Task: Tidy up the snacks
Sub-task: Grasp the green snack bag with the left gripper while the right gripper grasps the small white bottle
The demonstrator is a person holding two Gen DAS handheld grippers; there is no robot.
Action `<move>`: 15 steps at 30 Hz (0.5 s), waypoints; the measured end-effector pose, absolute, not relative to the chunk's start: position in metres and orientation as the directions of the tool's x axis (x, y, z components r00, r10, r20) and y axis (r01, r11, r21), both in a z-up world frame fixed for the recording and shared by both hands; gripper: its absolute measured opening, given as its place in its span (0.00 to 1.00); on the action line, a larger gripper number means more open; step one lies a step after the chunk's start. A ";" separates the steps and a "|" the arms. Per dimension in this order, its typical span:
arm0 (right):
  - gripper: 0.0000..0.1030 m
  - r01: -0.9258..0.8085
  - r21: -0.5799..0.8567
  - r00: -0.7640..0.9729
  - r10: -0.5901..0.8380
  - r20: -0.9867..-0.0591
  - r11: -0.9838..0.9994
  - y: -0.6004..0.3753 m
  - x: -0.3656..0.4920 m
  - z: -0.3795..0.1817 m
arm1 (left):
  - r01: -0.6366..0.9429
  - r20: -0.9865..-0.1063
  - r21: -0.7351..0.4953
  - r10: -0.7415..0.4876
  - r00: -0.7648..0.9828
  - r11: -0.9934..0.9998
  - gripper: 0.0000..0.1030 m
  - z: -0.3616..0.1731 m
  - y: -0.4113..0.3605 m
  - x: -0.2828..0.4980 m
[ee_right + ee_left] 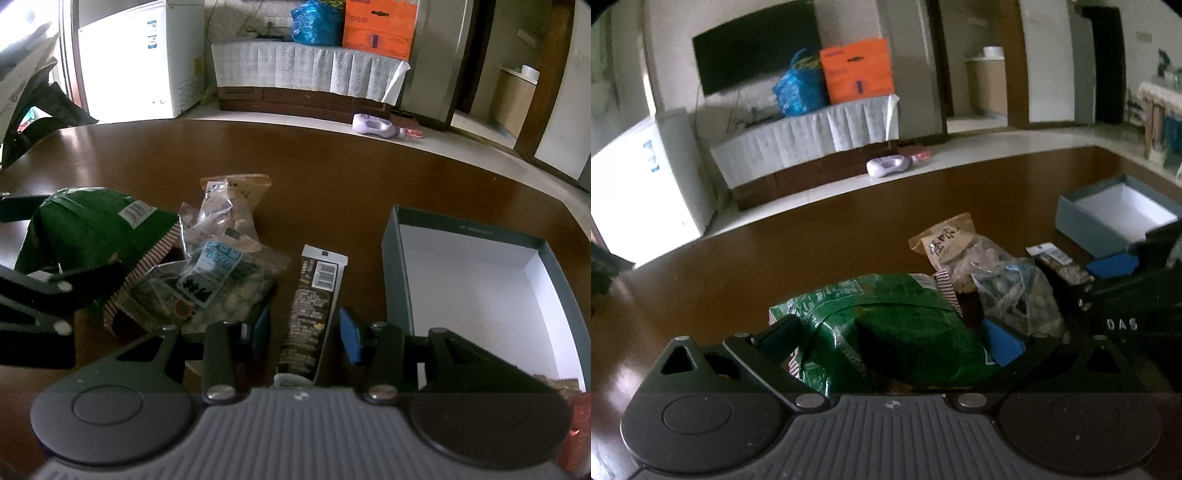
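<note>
While our left gripper (890, 336) wraps its two fingers around the green bag (886, 332), we keep that bag steady at the left end of the snack pile. One finger sits on each side of the bag, and the bag looks squeezed between them, so we think we are pinching it. The bag is fat and puffy, so the fingers have to stay far apart to fit around it.

Our right gripper (306, 332) points down at the long dark pack (310, 310). Its blue pads (349, 338) stand on both sides of the pack, partly apart, with a gap showing on each side. So they are not pressing it yet, as far as we can see. The pack lies flat on the table (332, 166), pointing toward us, so we can slide the fingers along its thin sides.

Between the green bag and the dark pack lie the clear bags (214, 280), heaped on each other. They touch the green bag. The dark pack lies just beside them.

The box (397, 266) sits open on the right, just beside the dark pack. It is near so the trip for each snack is short. It looks mostly bare inside, though something brown peeks in at the near corner, and we cannot tell what it is.

We think we are only starting. The next job is to close on the dark pack and lift it into the box. The clear bags may slip or drag along, since they are soft and piled up.
</note>
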State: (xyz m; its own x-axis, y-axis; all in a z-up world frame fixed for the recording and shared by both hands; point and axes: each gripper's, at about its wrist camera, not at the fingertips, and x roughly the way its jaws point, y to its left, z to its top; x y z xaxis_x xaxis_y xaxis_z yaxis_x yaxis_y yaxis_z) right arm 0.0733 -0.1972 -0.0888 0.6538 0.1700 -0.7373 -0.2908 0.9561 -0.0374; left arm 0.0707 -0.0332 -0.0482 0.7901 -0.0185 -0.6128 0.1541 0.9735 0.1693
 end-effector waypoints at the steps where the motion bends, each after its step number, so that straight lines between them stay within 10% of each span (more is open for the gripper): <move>1: 0.40 -0.293 -0.036 0.654 0.173 -0.737 0.955 -0.197 0.073 -0.089 | 0.156 -0.613 0.176 -0.016 0.790 0.972 1.00 -0.050 -0.035 0.070; 8: 0.37 -0.293 -0.021 0.650 0.183 -0.737 0.956 -0.200 0.072 -0.088 | 0.181 -0.637 0.128 -0.059 0.769 0.975 0.98 -0.054 -0.028 0.073; 15: 0.26 -0.293 -0.025 0.656 0.182 -0.732 0.956 -0.199 0.072 -0.087 | 0.167 -0.634 0.081 -0.078 0.770 0.983 0.71 -0.048 -0.021 0.073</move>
State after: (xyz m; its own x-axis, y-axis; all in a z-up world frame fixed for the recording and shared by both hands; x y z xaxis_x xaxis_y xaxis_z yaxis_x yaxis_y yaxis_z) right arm 0.0717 -0.1988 -0.0873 0.6564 0.1821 -0.7321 -0.2928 0.9559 -0.0247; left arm 0.0728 -0.0212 -0.0480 0.7697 -0.0784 -0.6336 0.1666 0.9827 0.0808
